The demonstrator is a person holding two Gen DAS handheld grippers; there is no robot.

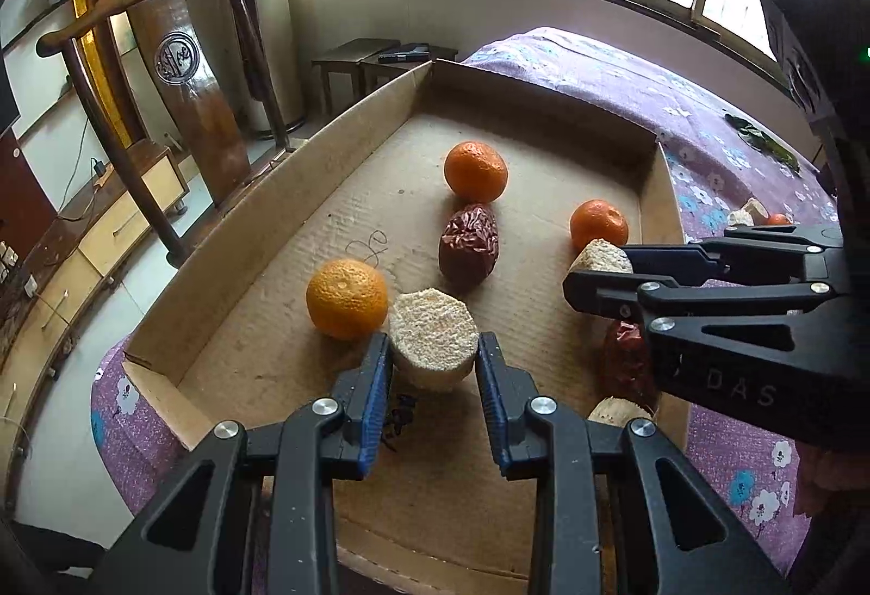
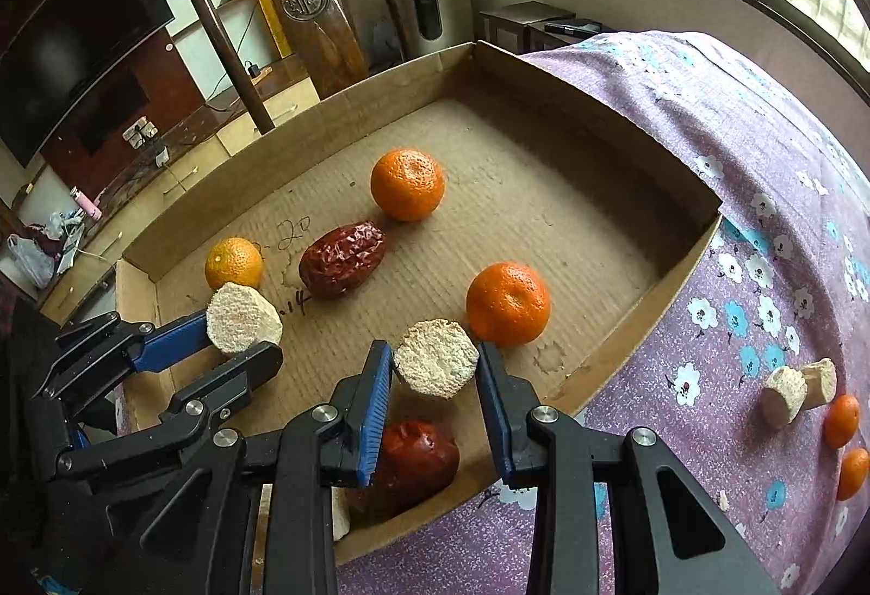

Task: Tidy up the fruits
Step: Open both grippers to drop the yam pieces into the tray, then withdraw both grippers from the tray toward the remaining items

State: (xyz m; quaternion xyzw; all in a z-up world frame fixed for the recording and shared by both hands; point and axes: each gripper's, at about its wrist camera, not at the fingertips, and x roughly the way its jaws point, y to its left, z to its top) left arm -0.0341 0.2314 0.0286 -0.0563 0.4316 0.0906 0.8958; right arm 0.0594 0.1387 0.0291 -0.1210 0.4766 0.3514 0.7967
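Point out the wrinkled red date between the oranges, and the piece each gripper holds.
Red date (image 2: 342, 259): right wrist view, wrinkled middle.
Left gripper's piece (image 1: 432, 331): left wrist view, cut face.
Right gripper's piece (image 2: 436, 358): right wrist view, cut face.

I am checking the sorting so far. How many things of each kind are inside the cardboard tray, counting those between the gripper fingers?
Oranges: 3
Red dates: 2
Pale cut pieces: 3, one half hidden
Total: 8

Matt corrugated cardboard tray (image 1: 261, 236); dimpled glossy oranges (image 1: 476, 172); wrinkled date (image 1: 468, 244); floral cloth (image 2: 761, 192).
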